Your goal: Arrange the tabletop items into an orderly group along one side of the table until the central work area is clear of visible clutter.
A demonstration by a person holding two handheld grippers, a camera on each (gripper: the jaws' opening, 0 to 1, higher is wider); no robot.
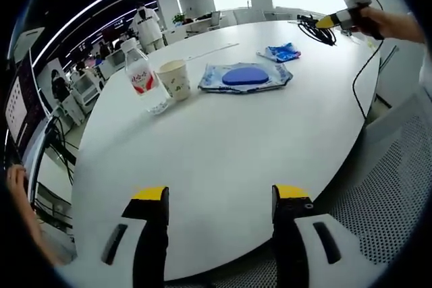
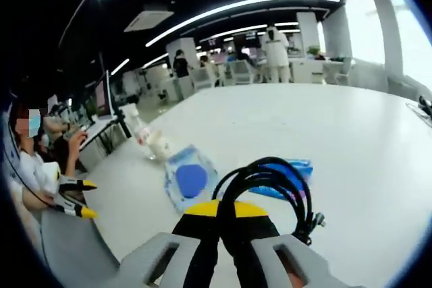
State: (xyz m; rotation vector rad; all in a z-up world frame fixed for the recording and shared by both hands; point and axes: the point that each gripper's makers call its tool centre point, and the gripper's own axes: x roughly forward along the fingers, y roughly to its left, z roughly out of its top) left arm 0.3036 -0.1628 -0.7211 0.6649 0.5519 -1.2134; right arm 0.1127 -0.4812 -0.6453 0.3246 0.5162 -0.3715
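On the white round table [image 1: 223,146] stand a clear water bottle [image 1: 142,75] with a red label and a paper cup [image 1: 174,79], side by side. Right of them lie a blue pouch with a blue pad [image 1: 244,77] and a small blue packet [image 1: 280,52]. My left gripper [image 1: 221,197] hangs open over the near edge, holding nothing. At the far side my right gripper [image 1: 326,23] is at a coiled black cable [image 1: 316,32]. In the right gripper view my right gripper [image 2: 226,210] is shut on the black cable [image 2: 270,177], in front of the packet [image 2: 297,166], pouch [image 2: 189,180], cup [image 2: 160,148] and bottle [image 2: 138,129].
A thin black cord [image 1: 364,72] runs along the table's right edge. A mesh chair back [image 1: 398,166] stands close at the right. A seated person [image 2: 34,166] holds my left gripper [image 2: 86,199] at the table edge. Desks, chairs and people fill the office beyond.
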